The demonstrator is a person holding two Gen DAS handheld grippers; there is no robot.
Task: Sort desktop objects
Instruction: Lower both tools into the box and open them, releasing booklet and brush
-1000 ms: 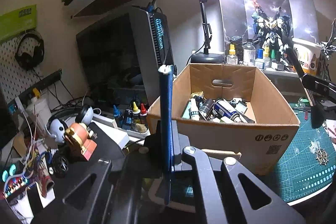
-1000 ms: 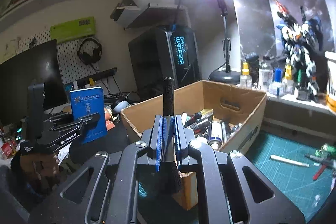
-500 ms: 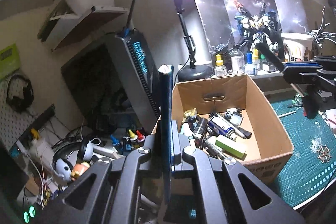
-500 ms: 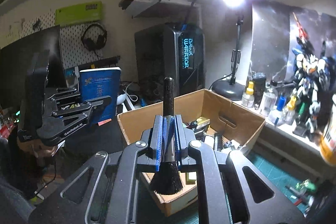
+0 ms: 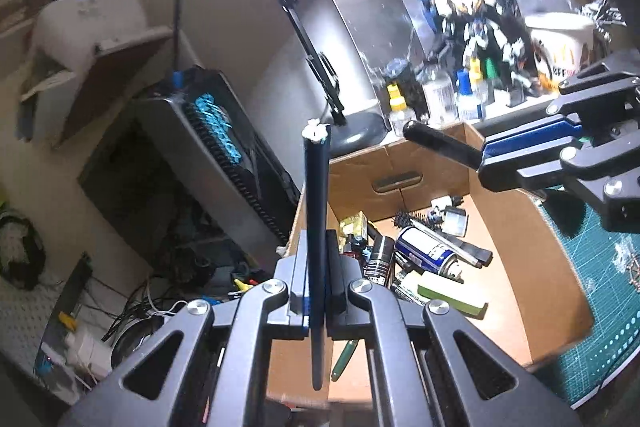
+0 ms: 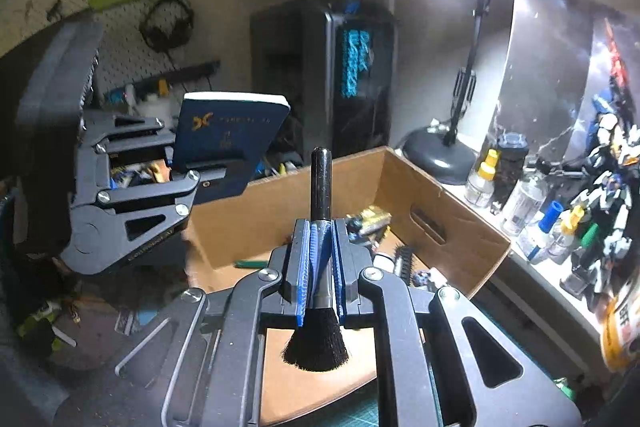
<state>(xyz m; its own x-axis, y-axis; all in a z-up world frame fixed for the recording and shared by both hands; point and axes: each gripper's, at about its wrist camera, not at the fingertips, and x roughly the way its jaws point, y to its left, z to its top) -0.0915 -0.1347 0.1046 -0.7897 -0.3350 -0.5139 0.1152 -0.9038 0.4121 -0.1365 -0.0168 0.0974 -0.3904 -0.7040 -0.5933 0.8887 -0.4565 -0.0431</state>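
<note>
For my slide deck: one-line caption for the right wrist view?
Right claw grips a black brush over the cardboard box, while the left claw holds a blue booklet.

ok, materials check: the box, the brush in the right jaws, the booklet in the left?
Box: corrugated cardboard, matte brown, cut handle slot, raw folded edges.
Brush: smooth black handle with a slight sheen, plastic or lacquered wood, can't tell which; soft black bristles, fibre type unclear.
Booklet: dark blue cover with gold print, looks like coated card or leatherette; white paper page edges show at the top.
</note>
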